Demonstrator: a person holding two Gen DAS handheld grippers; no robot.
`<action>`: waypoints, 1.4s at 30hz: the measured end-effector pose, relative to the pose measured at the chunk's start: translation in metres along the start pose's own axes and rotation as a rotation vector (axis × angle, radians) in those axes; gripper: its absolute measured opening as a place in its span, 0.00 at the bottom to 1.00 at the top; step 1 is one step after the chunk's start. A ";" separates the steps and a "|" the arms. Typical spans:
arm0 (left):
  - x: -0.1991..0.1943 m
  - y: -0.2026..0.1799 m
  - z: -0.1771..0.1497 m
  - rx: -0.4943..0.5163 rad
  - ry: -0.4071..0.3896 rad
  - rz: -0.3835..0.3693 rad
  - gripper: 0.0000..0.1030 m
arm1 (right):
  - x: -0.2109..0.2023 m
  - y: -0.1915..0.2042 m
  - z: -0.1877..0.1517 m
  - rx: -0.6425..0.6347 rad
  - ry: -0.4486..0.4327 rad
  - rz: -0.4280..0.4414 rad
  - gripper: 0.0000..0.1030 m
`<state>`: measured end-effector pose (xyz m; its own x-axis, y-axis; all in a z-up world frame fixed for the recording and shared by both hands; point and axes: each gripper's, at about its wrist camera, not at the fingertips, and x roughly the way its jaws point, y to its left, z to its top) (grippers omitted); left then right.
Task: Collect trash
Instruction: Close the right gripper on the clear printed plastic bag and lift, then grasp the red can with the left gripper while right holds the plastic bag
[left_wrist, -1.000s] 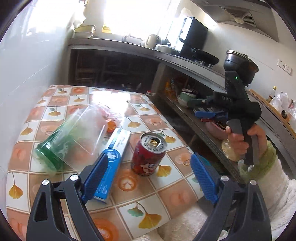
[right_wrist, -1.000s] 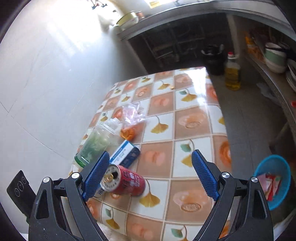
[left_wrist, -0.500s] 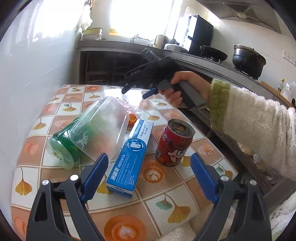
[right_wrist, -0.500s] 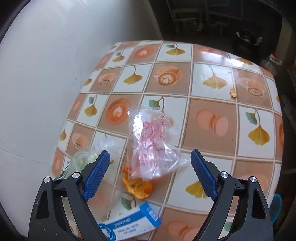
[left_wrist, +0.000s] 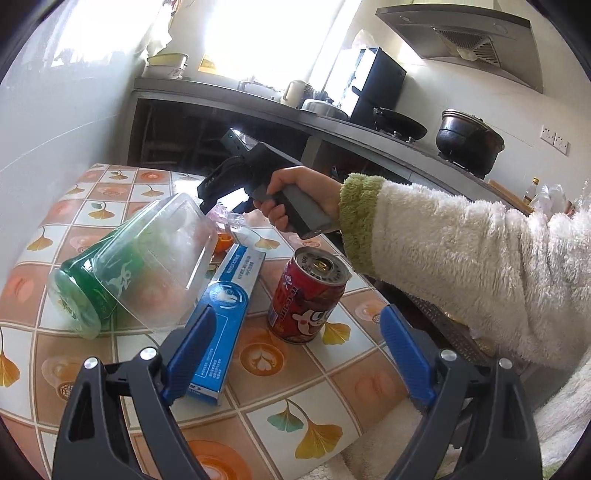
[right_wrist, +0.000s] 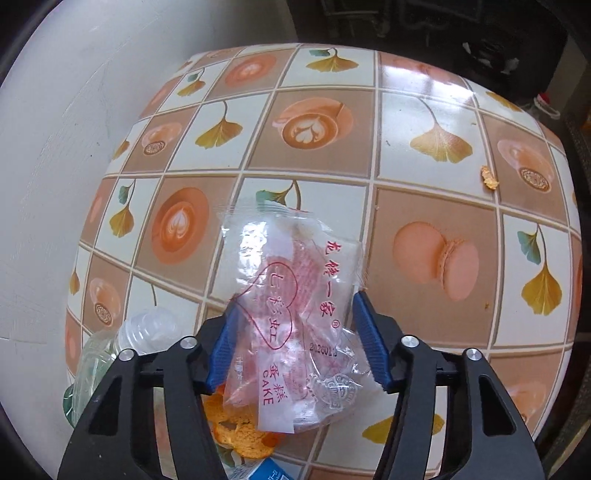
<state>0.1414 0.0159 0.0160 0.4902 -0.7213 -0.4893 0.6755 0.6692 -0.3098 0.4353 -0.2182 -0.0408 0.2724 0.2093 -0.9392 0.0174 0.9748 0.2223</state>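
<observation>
A clear plastic cake wrapper (right_wrist: 295, 306) with red print lies on the tiled table. My right gripper (right_wrist: 295, 306) is lowered over it, jaws partly closed around its sides, not clamped. Orange peel (right_wrist: 236, 428) lies under the wrapper's near end. In the left wrist view, my left gripper (left_wrist: 295, 350) is open above the table's near edge. Before it lie a red drink can (left_wrist: 308, 295), a blue box (left_wrist: 225, 314) and a clear bottle with a green cap (left_wrist: 136, 269). The right hand and its gripper body (left_wrist: 255, 177) reach over the wrapper (left_wrist: 225, 218).
The table (right_wrist: 424, 110) stands against a white wall (right_wrist: 55, 147) on the left. A small yellow crumb (right_wrist: 489, 177) lies near the table's far right edge. A kitchen counter (left_wrist: 332, 125) with a pot, pan and kettle runs behind and to the right.
My right gripper has dropped onto the cake wrapper and its jaws have narrowed around it. My left gripper has stayed nearly still, open.
</observation>
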 end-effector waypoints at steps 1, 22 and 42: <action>0.001 -0.001 0.000 0.005 0.000 -0.001 0.85 | -0.001 -0.004 0.000 0.016 -0.002 0.004 0.42; 0.075 -0.050 -0.004 0.147 0.044 0.195 0.85 | -0.073 -0.129 -0.151 0.229 -0.094 -0.020 0.23; 0.131 -0.043 0.007 0.152 0.097 0.344 0.82 | -0.105 -0.084 -0.313 0.131 -0.241 0.010 0.42</action>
<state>0.1803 -0.1079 -0.0293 0.6528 -0.4343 -0.6207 0.5585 0.8295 0.0070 0.1038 -0.2982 -0.0426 0.4944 0.1788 -0.8507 0.1340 0.9512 0.2778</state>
